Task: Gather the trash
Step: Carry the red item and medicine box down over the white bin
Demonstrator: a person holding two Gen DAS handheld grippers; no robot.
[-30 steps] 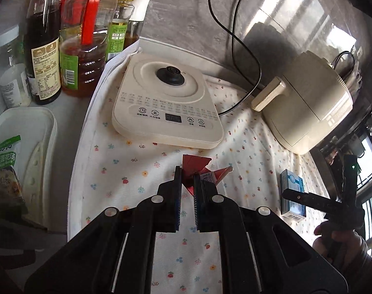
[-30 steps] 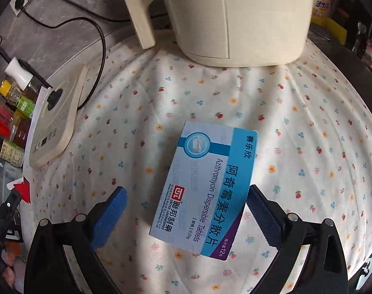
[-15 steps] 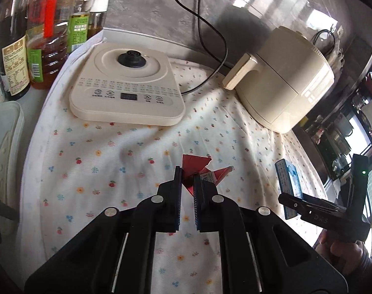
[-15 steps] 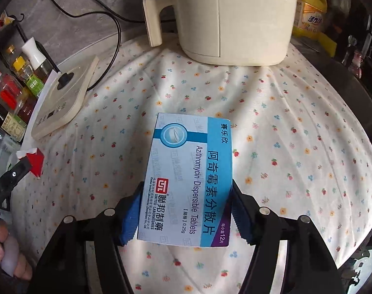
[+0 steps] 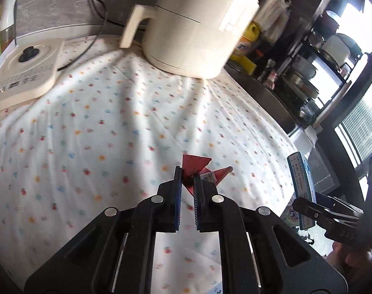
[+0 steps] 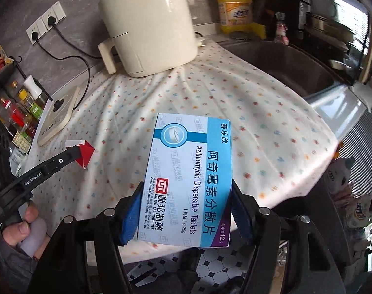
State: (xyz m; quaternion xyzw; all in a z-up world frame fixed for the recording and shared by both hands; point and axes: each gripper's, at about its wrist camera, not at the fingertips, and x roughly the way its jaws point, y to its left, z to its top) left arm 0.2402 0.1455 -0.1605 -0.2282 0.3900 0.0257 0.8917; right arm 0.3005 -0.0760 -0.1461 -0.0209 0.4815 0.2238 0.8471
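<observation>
My left gripper (image 5: 187,174) is shut on a crumpled red wrapper (image 5: 194,165) and holds it above the flowered cloth (image 5: 100,127). From the right wrist view the wrapper (image 6: 84,154) shows at the tip of the left gripper (image 6: 76,152). My right gripper (image 6: 186,196) is shut on a blue and white medicine box (image 6: 188,171), lifted clear of the cloth near the counter's front edge. The box (image 5: 302,188) also shows edge-on at the right of the left wrist view.
A cream air fryer (image 6: 146,24) stands at the back of the cloth. A flat cream cooker base (image 5: 21,73) lies to the left, with bottles (image 6: 21,112) beyond. A sink (image 6: 284,63) and yellow detergent bottle (image 6: 235,7) are right. Tiled floor (image 6: 210,264) lies below.
Both grippers have lifted and drawn back toward the counter's front edge. The right gripper closed on the medicine box and raised it off the cloth. The left one kept the wrapper.
</observation>
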